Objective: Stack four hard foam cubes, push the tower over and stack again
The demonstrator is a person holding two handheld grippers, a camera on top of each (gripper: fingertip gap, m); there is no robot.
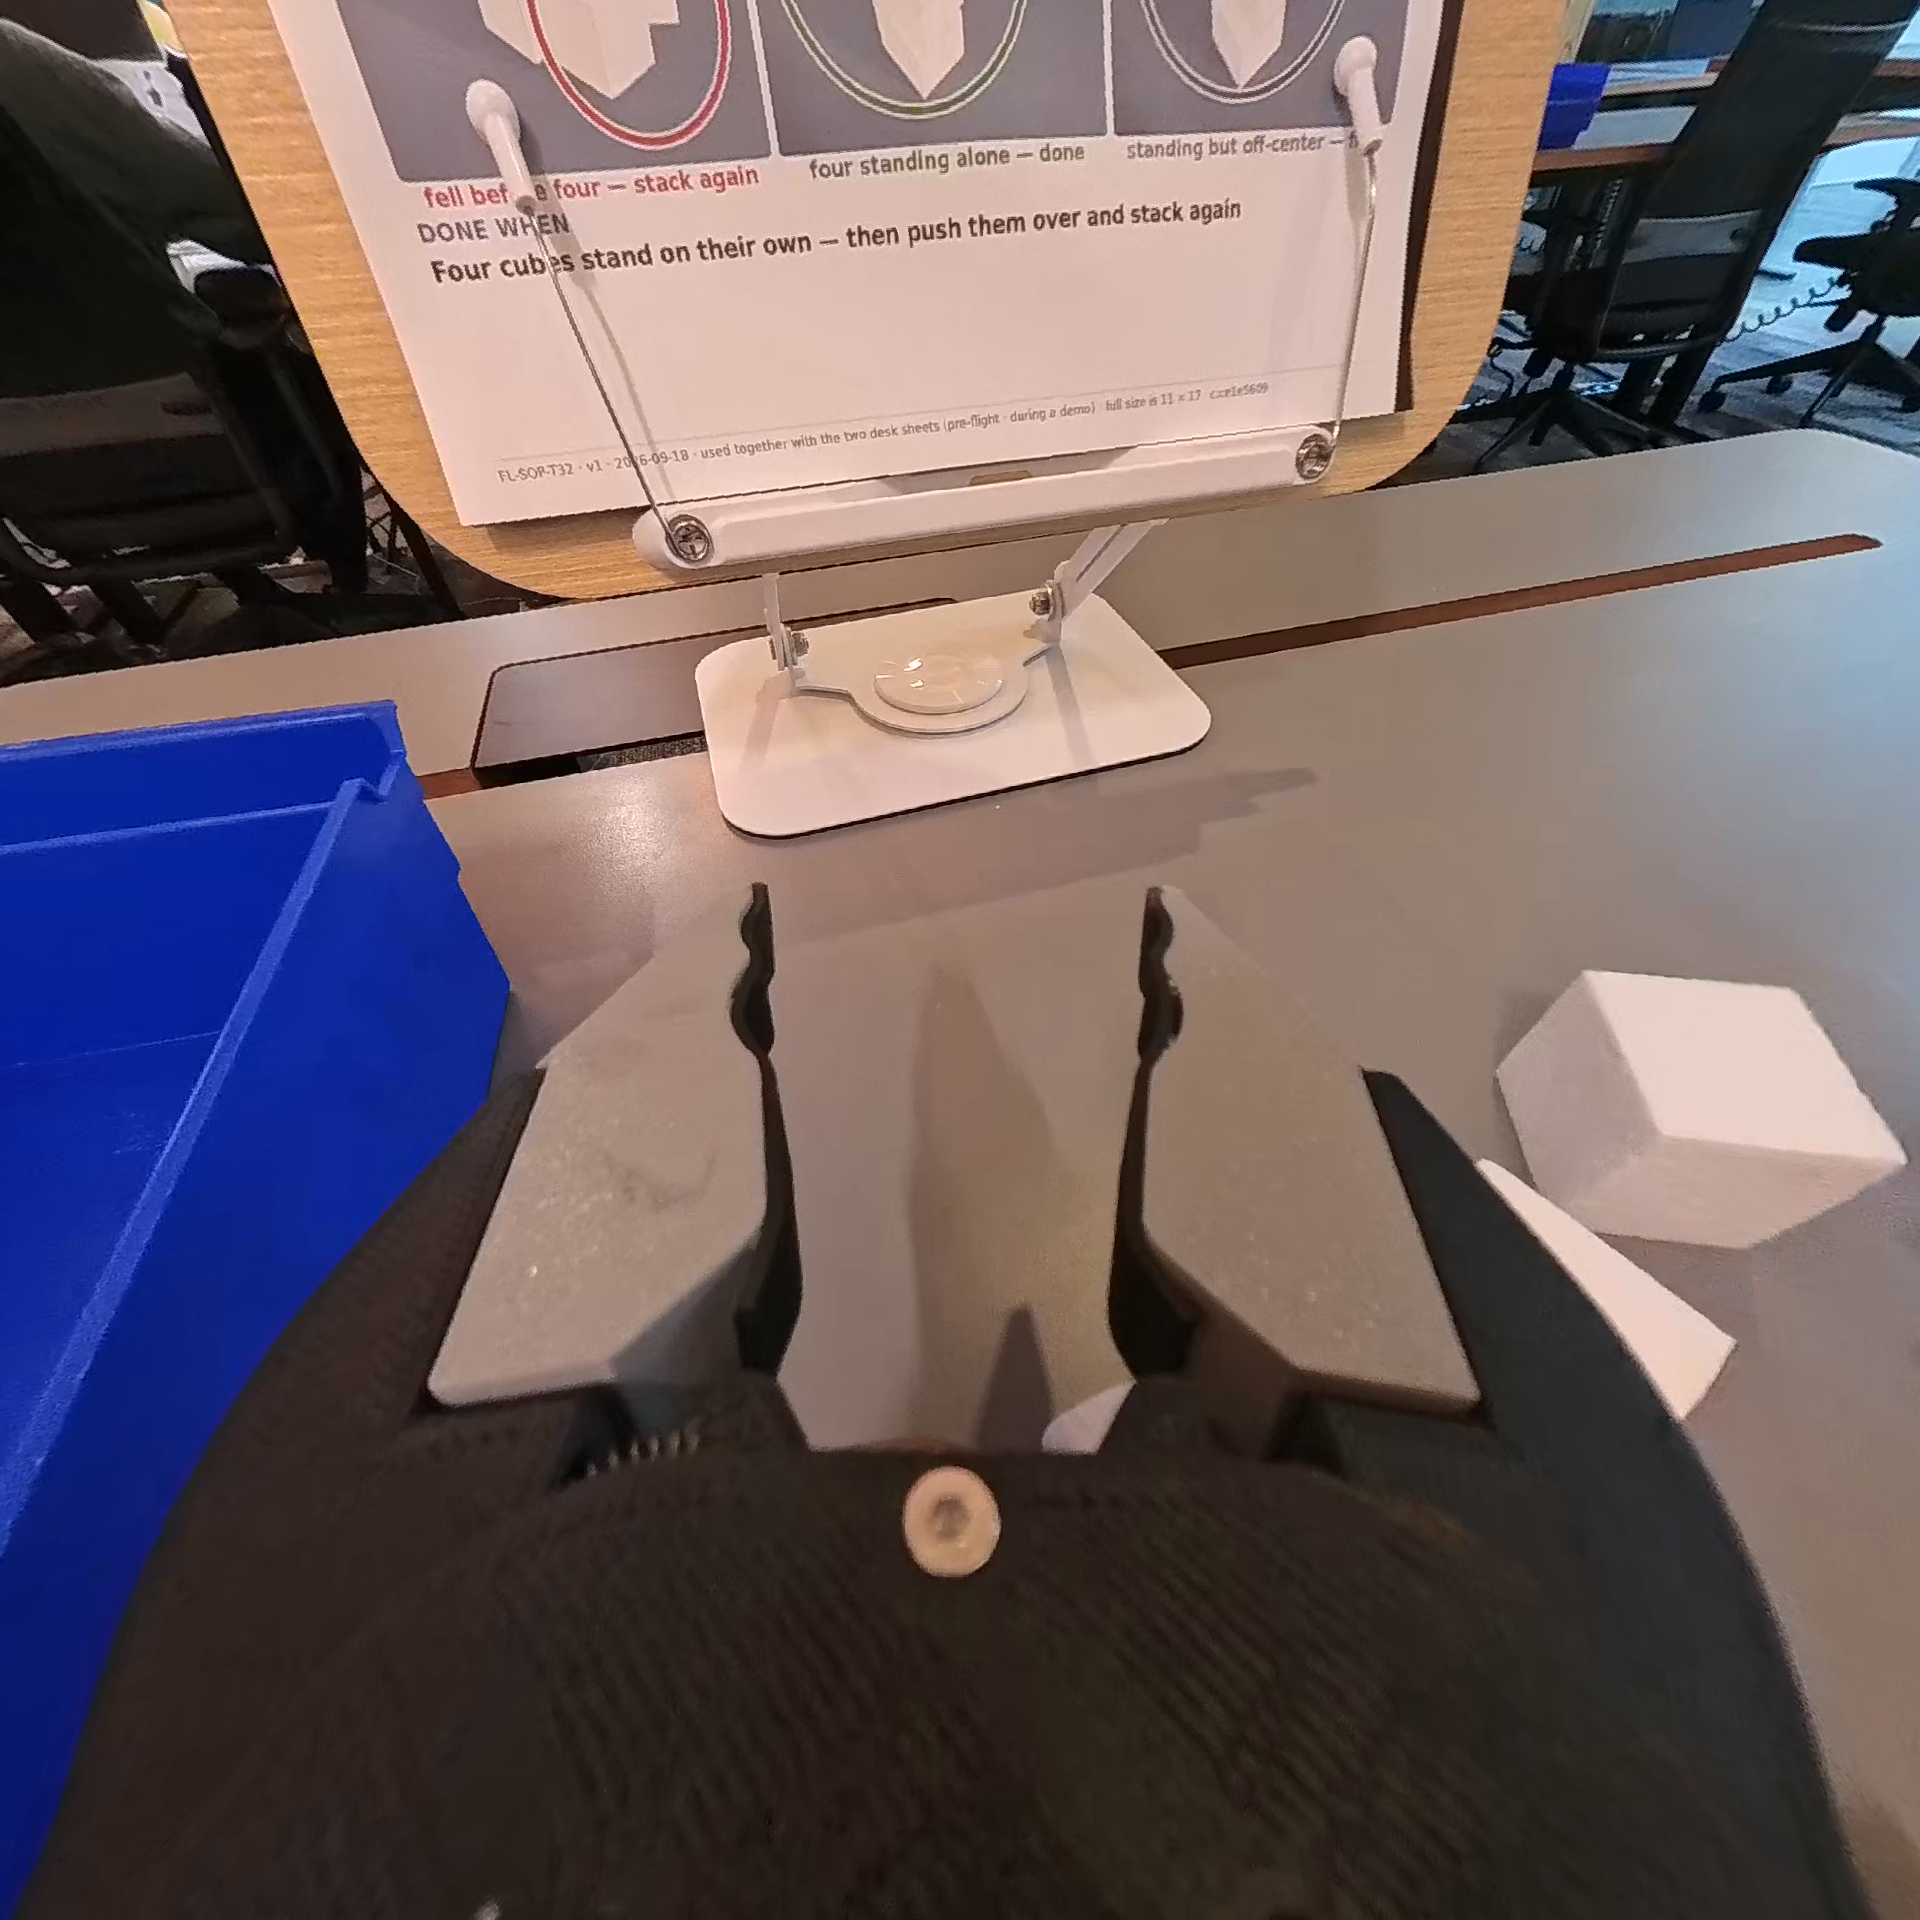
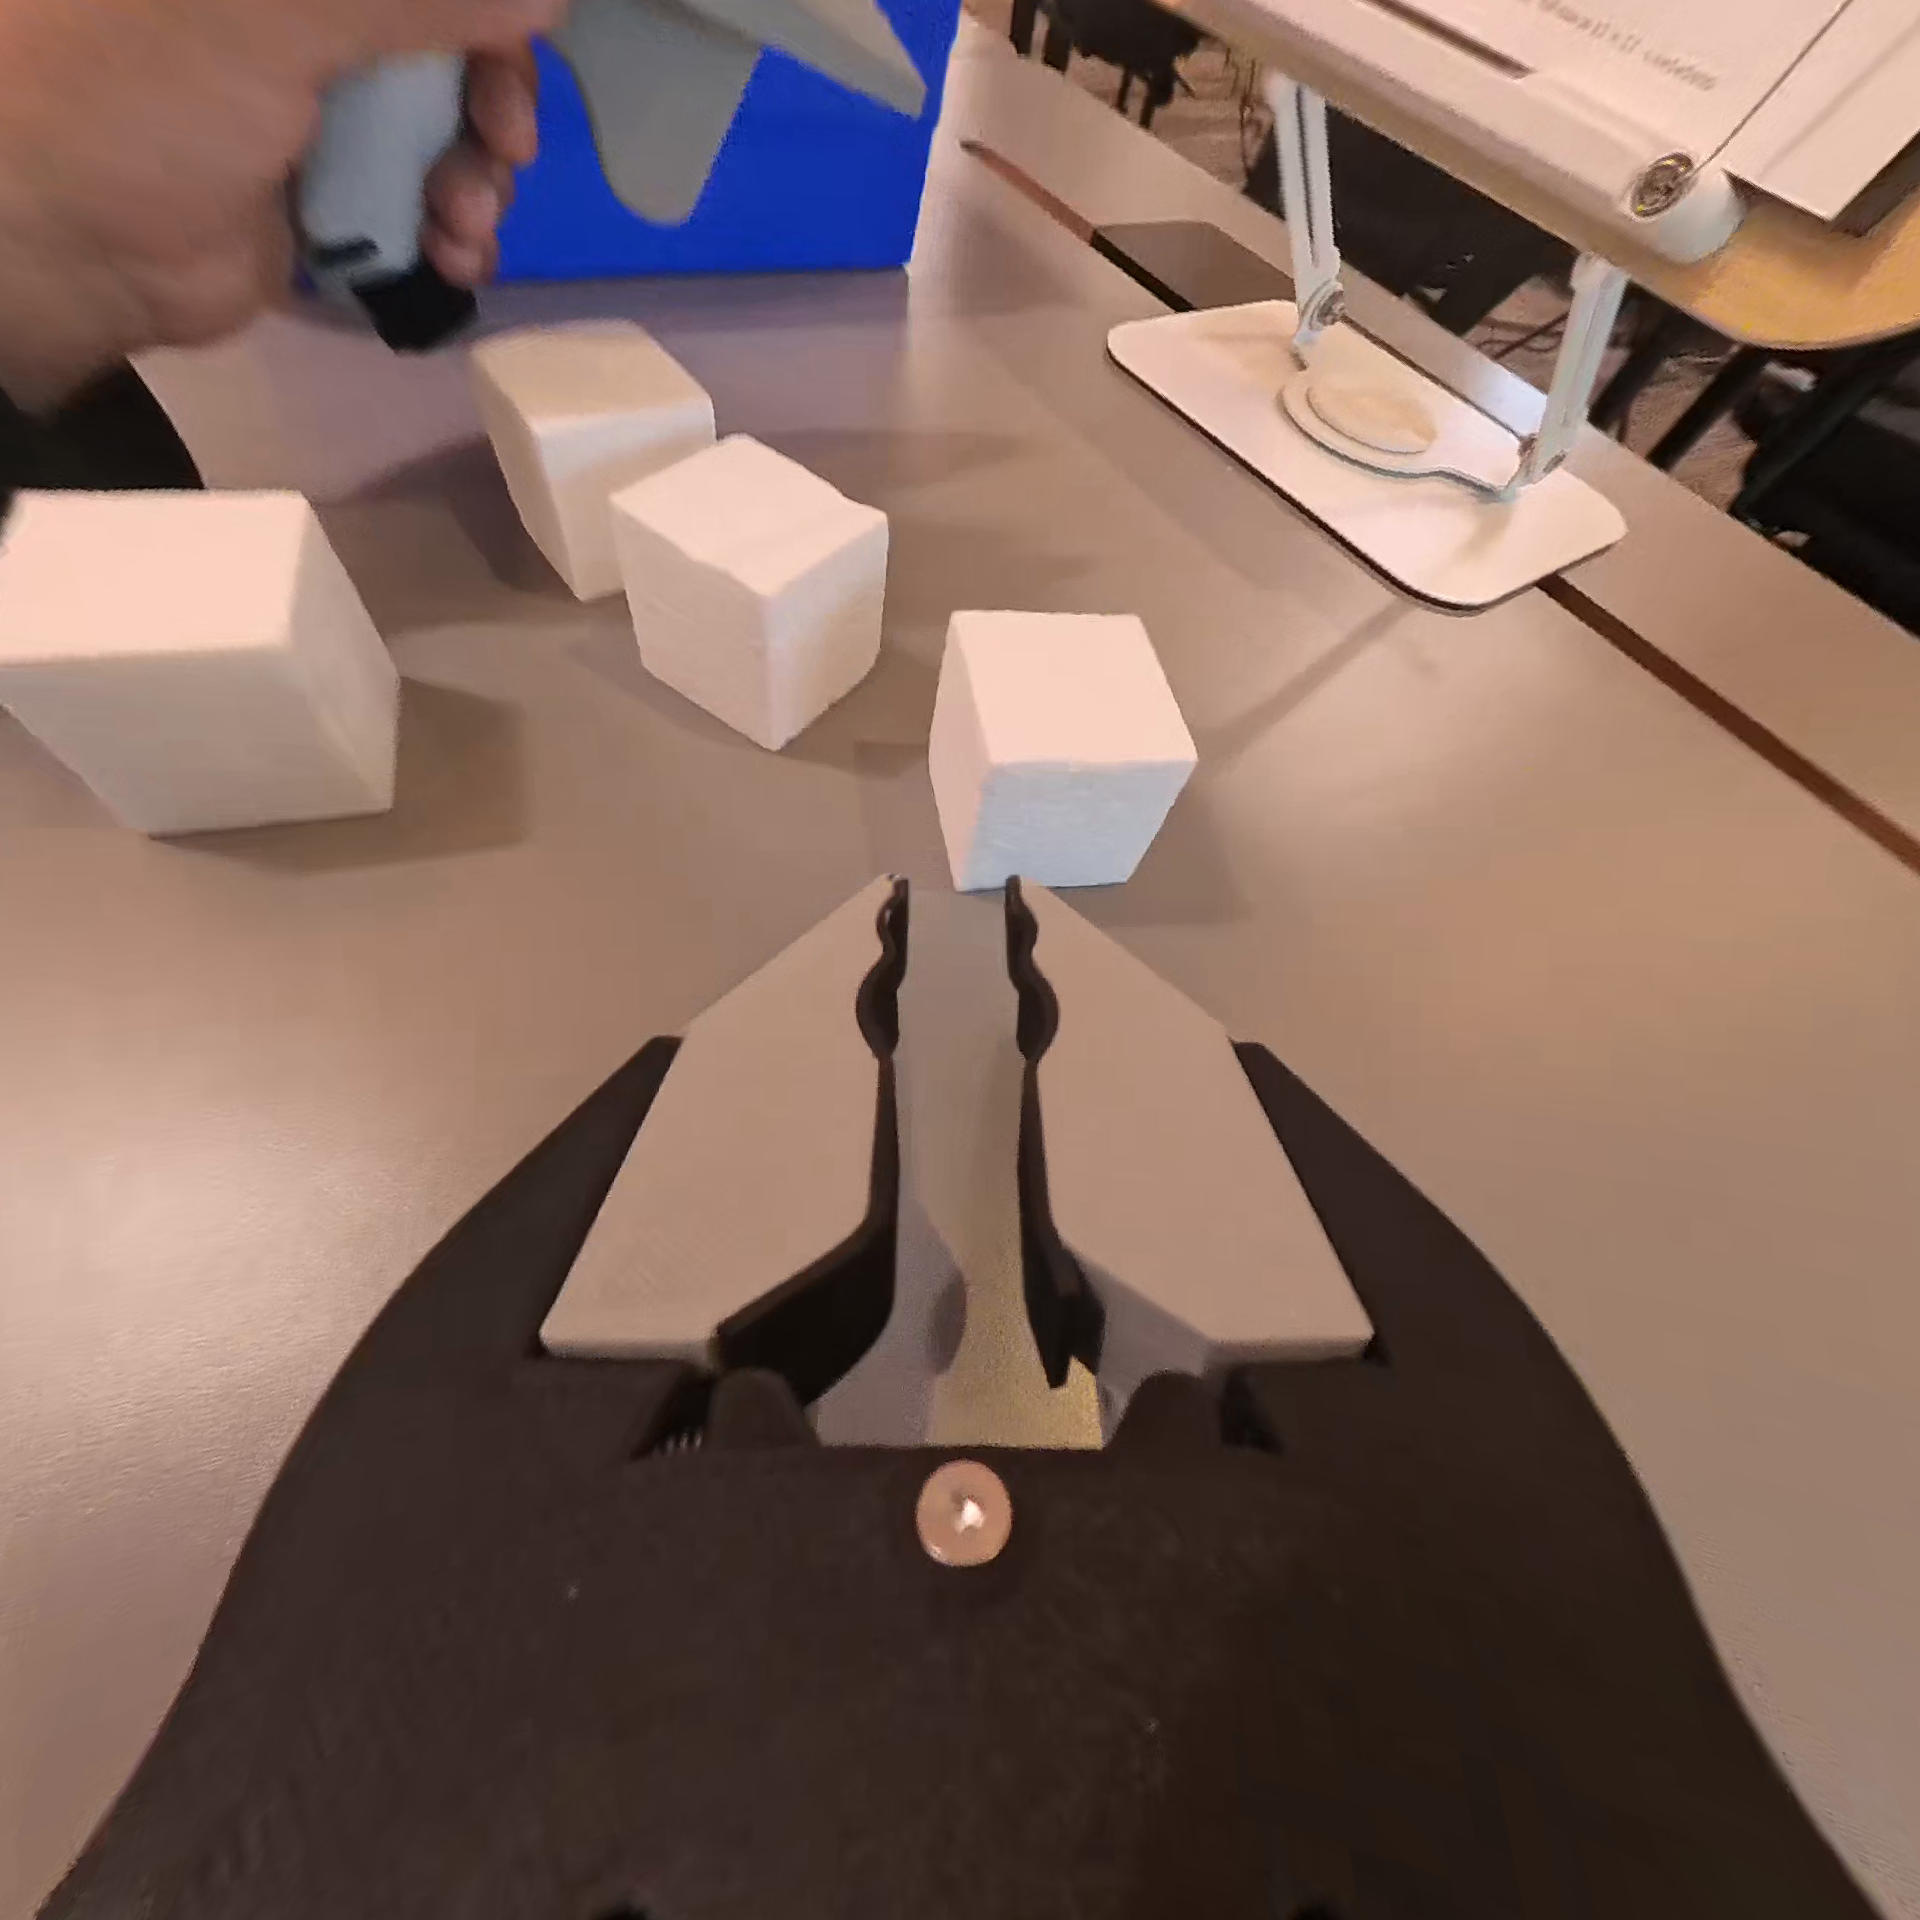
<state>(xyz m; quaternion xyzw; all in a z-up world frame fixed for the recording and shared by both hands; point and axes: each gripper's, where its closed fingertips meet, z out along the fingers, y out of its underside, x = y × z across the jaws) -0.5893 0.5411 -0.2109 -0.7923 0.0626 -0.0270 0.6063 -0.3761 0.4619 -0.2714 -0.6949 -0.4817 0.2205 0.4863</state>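
Observation:
Several white foam cubes lie loose on the grey table (image 2: 1455, 935), none stacked. In the right wrist view the nearest cube (image 2: 1060, 738) sits just beyond my right gripper (image 2: 954, 889), whose jaws stand a narrow gap apart and hold nothing. Two more cubes (image 2: 753, 582) (image 2: 592, 436) sit close together behind it, and another cube (image 2: 187, 644) is at the left. My left gripper (image 1: 956, 909) is open and empty over bare table. One cube (image 1: 1694, 1101) lies to its right, and a second cube (image 1: 1600, 1320) is partly hidden by its body. A hand holds the left gripper (image 2: 727, 104) above the far cubes.
A blue bin (image 1: 208, 1039) stands at the left of the left gripper and also shows in the right wrist view (image 2: 779, 208). A white document stand (image 1: 956, 727) with a printed sheet on a wooden board (image 1: 883, 312) stands at the table's back. Office chairs are beyond.

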